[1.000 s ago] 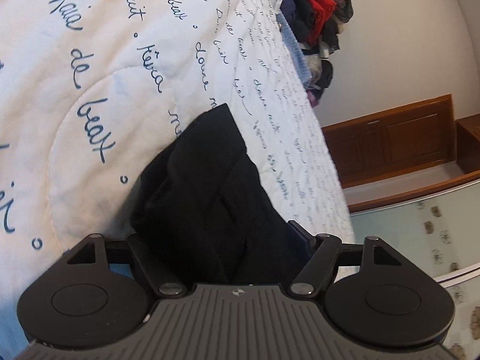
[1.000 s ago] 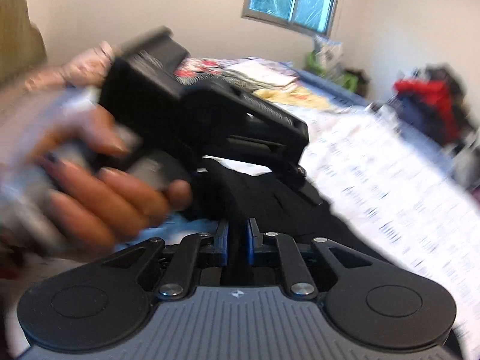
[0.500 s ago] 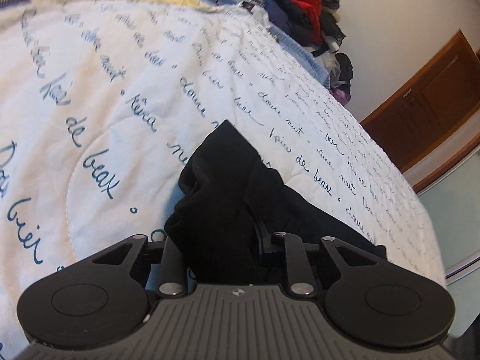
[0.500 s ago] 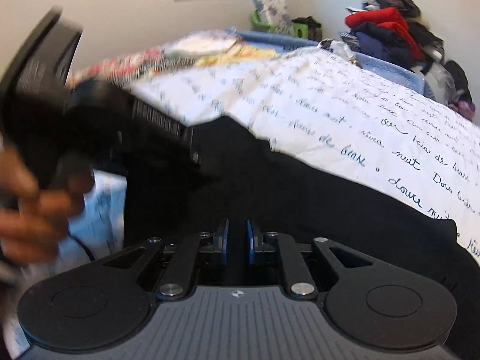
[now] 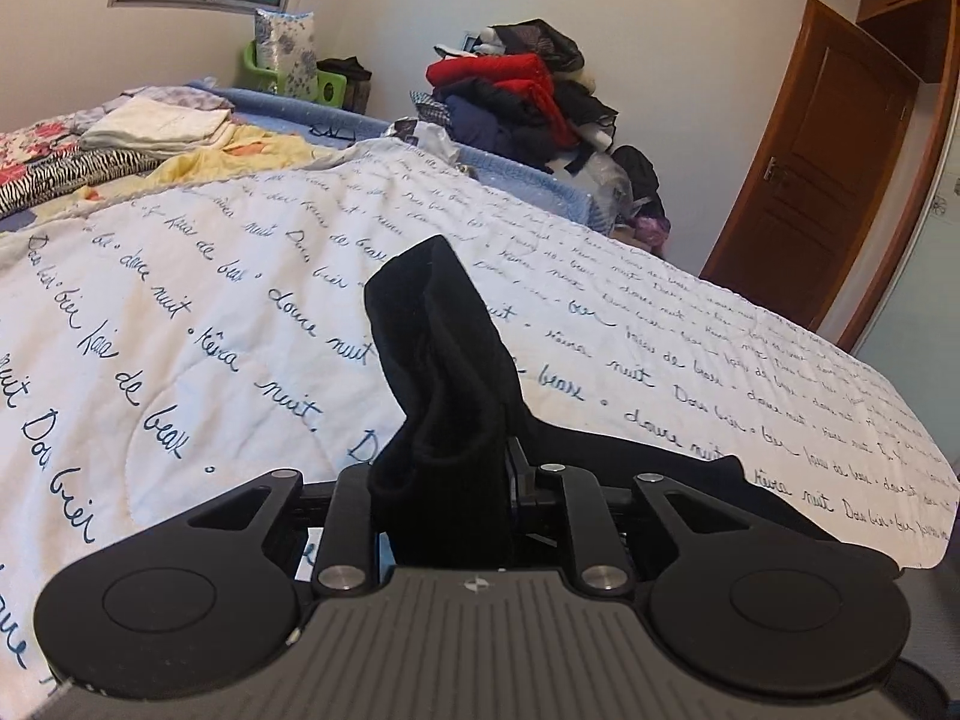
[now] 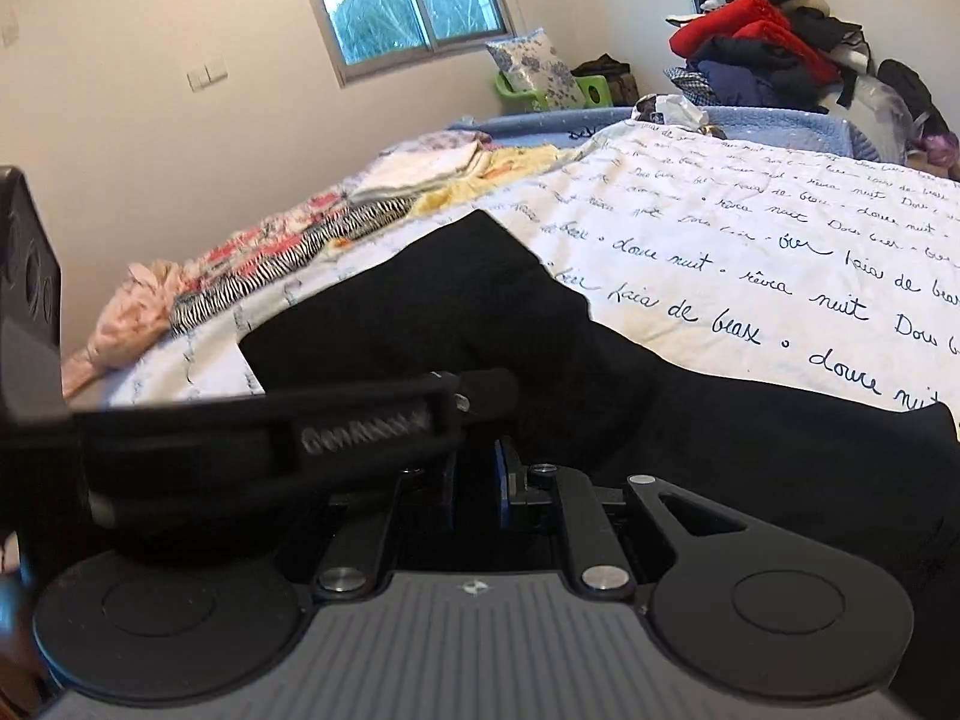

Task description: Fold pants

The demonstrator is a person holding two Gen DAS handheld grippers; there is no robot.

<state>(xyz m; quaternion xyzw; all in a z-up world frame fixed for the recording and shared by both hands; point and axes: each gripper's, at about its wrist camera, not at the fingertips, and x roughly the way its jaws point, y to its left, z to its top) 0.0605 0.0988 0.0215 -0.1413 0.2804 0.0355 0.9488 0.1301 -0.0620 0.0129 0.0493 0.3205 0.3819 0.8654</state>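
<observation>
Now my left gripper (image 5: 444, 480) is clamped on a bunched fold of the black fabric pants (image 5: 438, 360), which stands up between its fingers above the white quilted bedspread with dark blue cursive lettering (image 5: 180, 300). To the right, my right gripper (image 6: 474, 474) pinches the same pants (image 6: 600, 360) between its blue pads (image 6: 500, 480), the cloth spreading flat across the bedspread (image 6: 780, 240) near its front edge, with the left gripper (image 6: 270, 438) crossing just in front.
</observation>
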